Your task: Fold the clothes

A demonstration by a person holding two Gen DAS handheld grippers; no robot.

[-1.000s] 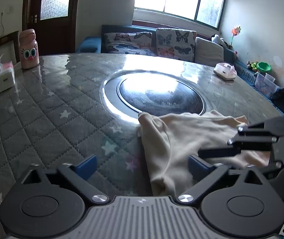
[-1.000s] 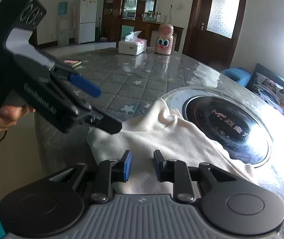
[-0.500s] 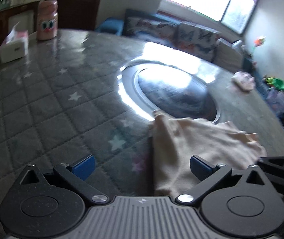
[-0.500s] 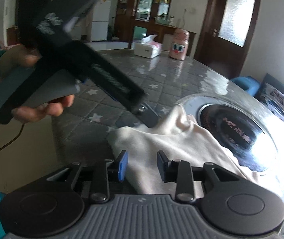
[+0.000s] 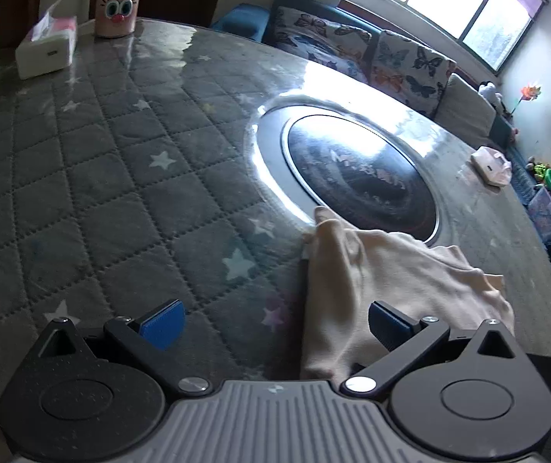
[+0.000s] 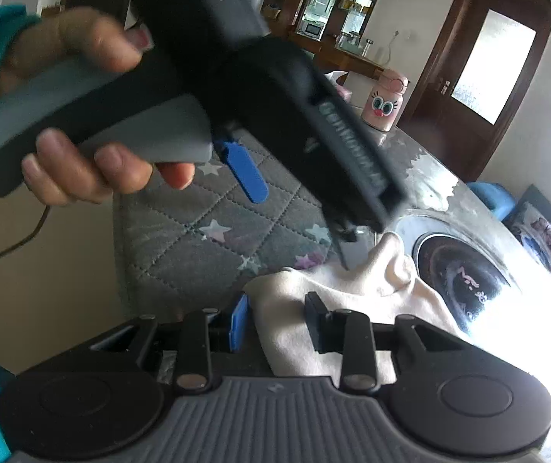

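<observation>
Cream soft-fabric garment (image 5: 391,270) lies bunched at the quilted grey desk (image 5: 121,177) edge; limp, light; take hold at hems; left claw (image 5: 275,324) released, right claw (image 6: 275,322) has just been opening, astride cloth, unclenched.

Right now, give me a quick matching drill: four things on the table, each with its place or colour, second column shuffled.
Column one:
1. garment
2. bottle
3. tissue box
4. cooktop

Column two:
A. white, beside the bottle at the far edge
B. dark round disc set in the table's middle
C. cream, at the near edge, one tip lapping the cooktop ring
D. pink, with cartoon eyes

Pairs: 1-C, 2-D, 3-A, 4-B
</observation>
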